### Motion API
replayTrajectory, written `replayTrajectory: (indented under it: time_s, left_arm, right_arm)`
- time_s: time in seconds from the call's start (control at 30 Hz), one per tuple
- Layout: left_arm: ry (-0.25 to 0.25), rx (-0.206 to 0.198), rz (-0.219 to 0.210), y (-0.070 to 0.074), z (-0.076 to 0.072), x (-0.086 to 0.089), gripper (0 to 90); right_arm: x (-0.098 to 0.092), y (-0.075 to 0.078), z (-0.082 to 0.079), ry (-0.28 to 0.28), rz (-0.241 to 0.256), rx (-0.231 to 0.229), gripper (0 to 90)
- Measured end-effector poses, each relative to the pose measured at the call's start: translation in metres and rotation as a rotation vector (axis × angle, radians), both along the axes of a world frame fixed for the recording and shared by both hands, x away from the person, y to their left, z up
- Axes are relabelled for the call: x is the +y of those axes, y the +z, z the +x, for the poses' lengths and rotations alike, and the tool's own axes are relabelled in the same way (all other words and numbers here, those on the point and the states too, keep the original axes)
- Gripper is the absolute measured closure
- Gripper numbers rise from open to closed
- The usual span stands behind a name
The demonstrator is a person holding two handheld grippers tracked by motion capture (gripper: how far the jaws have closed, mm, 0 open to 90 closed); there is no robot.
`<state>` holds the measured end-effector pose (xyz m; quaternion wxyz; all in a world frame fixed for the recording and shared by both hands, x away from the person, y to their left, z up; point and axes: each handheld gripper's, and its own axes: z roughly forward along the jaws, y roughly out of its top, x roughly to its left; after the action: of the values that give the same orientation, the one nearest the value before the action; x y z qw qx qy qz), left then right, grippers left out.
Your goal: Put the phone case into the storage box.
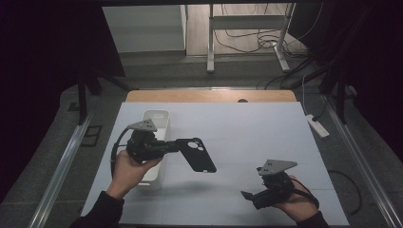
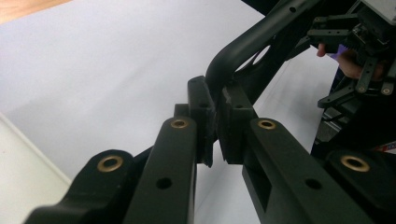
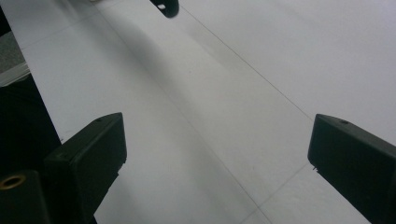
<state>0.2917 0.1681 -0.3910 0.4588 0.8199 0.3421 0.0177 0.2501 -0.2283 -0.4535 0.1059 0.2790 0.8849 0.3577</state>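
A black phone case (image 1: 197, 154) with a round camera cutout hangs above the white table mat, held by one edge. My left gripper (image 1: 175, 145) is shut on that edge, just right of a white tray (image 1: 157, 116). In the left gripper view the two jaws of my left gripper (image 2: 217, 126) pinch the case's curved rim (image 2: 243, 46). My right gripper (image 1: 247, 195) rests low near the front right of the mat, open and holding nothing. The right gripper view has the wide-apart jaws of that gripper (image 3: 217, 154) over bare mat, with a corner of the case (image 3: 166, 7) at the top.
The white mat (image 1: 247, 128) covers a wooden table (image 1: 209, 96). The long white tray lies at the mat's left side, partly under my left hand. A power strip (image 1: 317, 126) sits off the right edge. Desk legs and cables stand beyond the far edge.
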Motion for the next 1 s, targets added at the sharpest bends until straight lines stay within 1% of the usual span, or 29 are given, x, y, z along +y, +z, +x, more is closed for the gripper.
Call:
replayTrajectory:
  time_s: [0.1, 0.13, 0.17, 0.23, 0.3, 0.37, 0.4, 0.43, 0.5, 0.53, 0.63, 0.73, 0.9, 1.0]
  left_arm:
    - [0.001, 0.003, 0.006, 0.002, 0.002, 0.002, 84.6]
    - [0.001, 0.003, 0.009, 0.003, 0.003, 0.004, 84.7]
    - [0.002, 0.002, 0.012, 0.004, 0.004, 0.005, 84.7]
    - [0.000, 0.007, 0.013, 0.005, 0.005, 0.006, 84.6]
    - [0.002, 0.012, 0.007, 0.006, 0.007, 0.009, 84.6]
    - [0.007, 0.014, 0.006, 0.007, 0.008, 0.013, 84.6]
    - [0.007, 0.014, 0.006, 0.007, 0.008, 0.013, 84.6]
    - [0.011, 0.013, 0.007, 0.008, 0.009, 0.015, 84.6]
    - [0.014, 0.012, 0.007, 0.009, 0.009, 0.017, 84.6]
    - [0.017, 0.011, 0.007, 0.009, 0.009, 0.018, 84.6]
    - [0.021, 0.009, 0.005, 0.011, 0.010, 0.021, 84.6]
    - [0.017, 0.010, 0.000, 0.013, 0.011, 0.024, 84.6]
    - [0.028, 0.009, 0.007, 0.015, 0.014, 0.028, 84.6]
    - [0.031, 0.005, 0.008, 0.018, 0.015, 0.031, 84.6]
  right_arm:
    - [-0.003, 0.000, -0.001, -0.010, 0.004, -0.003, 2.7]
    - [-0.006, 0.001, -0.002, -0.022, 0.004, -0.004, 2.2]
    - [-0.008, 0.000, -0.003, -0.025, 0.014, 0.001, 1.9]
    - [-0.011, 0.000, -0.003, -0.028, 0.014, 0.002, 1.5]
    - [-0.020, -0.002, -0.004, -0.058, 0.020, 0.012, 0.6]
    - [-0.024, -0.003, -0.005, -0.078, 0.025, 0.022, 0.0]
    - [-0.024, -0.003, -0.005, -0.078, 0.025, 0.022, 0.0]
    - [-0.029, -0.003, -0.005, -0.095, 0.032, 0.034, 0.0]
    - [-0.031, -0.003, -0.006, -0.103, 0.033, 0.034, 0.0]
    - [-0.036, -0.003, -0.008, -0.117, 0.042, 0.048, 0.0]
    - [-0.039, -0.004, -0.009, -0.129, 0.042, 0.051, 0.0]
    - [-0.046, -0.004, -0.013, -0.167, 0.034, 0.056, 0.0]
    - [-0.059, -0.004, -0.021, -0.236, 0.015, 0.059, 0.0]
    - [-0.064, -0.006, -0.025, -0.263, 0.008, 0.065, 0.0]
